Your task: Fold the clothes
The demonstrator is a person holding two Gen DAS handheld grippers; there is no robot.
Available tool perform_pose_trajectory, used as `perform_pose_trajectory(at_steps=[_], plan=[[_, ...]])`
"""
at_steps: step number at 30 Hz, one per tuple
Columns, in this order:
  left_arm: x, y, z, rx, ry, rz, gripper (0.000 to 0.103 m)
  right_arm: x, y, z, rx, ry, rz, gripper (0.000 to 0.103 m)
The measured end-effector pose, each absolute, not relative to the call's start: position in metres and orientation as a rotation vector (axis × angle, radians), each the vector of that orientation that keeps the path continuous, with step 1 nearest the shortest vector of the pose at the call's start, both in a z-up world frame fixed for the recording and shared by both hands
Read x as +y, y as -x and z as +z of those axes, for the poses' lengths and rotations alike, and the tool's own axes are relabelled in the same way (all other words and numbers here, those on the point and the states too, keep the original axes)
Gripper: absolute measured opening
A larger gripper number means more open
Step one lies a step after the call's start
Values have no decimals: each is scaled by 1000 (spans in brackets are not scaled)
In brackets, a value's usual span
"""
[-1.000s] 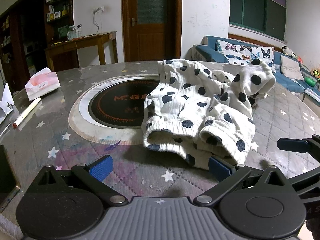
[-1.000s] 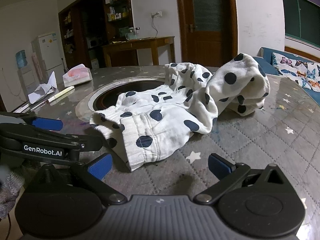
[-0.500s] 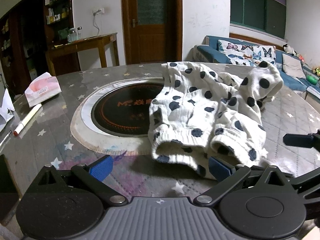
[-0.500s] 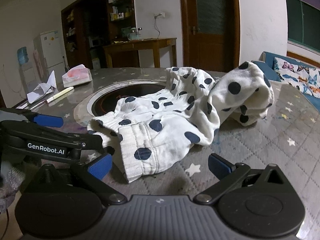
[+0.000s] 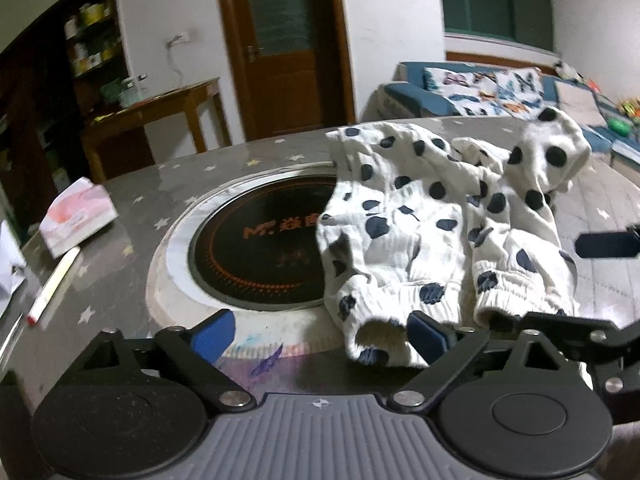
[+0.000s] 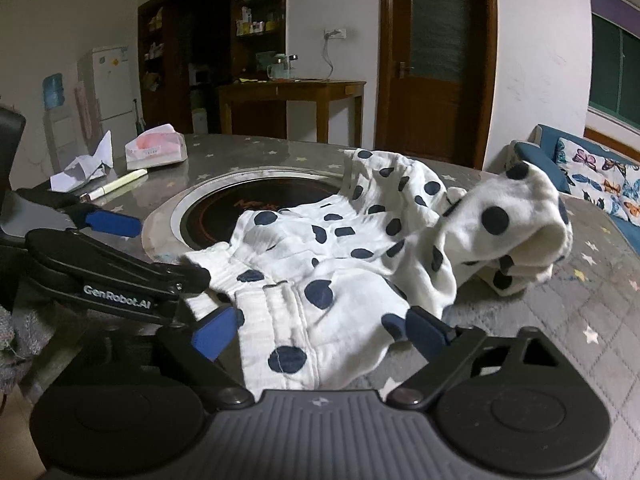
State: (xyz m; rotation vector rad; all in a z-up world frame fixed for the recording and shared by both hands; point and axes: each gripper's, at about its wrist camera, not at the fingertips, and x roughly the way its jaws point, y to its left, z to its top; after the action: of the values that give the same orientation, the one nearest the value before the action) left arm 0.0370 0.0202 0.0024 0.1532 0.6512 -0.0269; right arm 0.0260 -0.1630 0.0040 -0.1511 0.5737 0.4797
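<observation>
Left wrist view shows the left gripper (image 5: 322,330) with its blue pads spread wide and nothing between them; the polka-dot trousers (image 5: 436,240) lie crumpled just ahead and to its right, one elastic cuff (image 5: 380,330) touching the right pad. Right wrist view has the right gripper (image 6: 322,330) equally spread, a hemmed edge of the trousers (image 6: 332,276) lying between its pads, unclamped.

The garment looks like thin crinkled cotton: light, limp, not slippery, likely to sag and drag its bunched part when lifted. The gathered cuffs are thicker and firmer, so I judge them the best places to pinch, one per gripper, before pulling the legs straight.

Readable writing: "GenRobot.AI" on the left gripper's finger (image 6: 120,284), seen to the right gripper's left. The induction hob (image 5: 256,248) ahead of the left gripper, set in the table (image 5: 132,280), bears an orange logo starting "M" with characters partly covered by cloth. The tissue pack (image 6: 156,152) label is too small to read.
</observation>
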Motion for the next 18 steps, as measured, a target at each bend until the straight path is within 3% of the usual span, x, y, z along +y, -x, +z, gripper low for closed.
perform_pose_trajectory(at_steps=[4,8,13,18], plan=[[20,-36,2,638,-181,-81,83,-158,-31,2,582,169,496,84],[21,-35,1,627,-207,-122,73,-158,-35,0,598,166,509,65],[18,-35,-2,625,-242,-163,61,-164,-37,-2,607,134,503,50],[17,-35,-4,624,-249,-204,58,-174,-38,0,608,125,474,47]])
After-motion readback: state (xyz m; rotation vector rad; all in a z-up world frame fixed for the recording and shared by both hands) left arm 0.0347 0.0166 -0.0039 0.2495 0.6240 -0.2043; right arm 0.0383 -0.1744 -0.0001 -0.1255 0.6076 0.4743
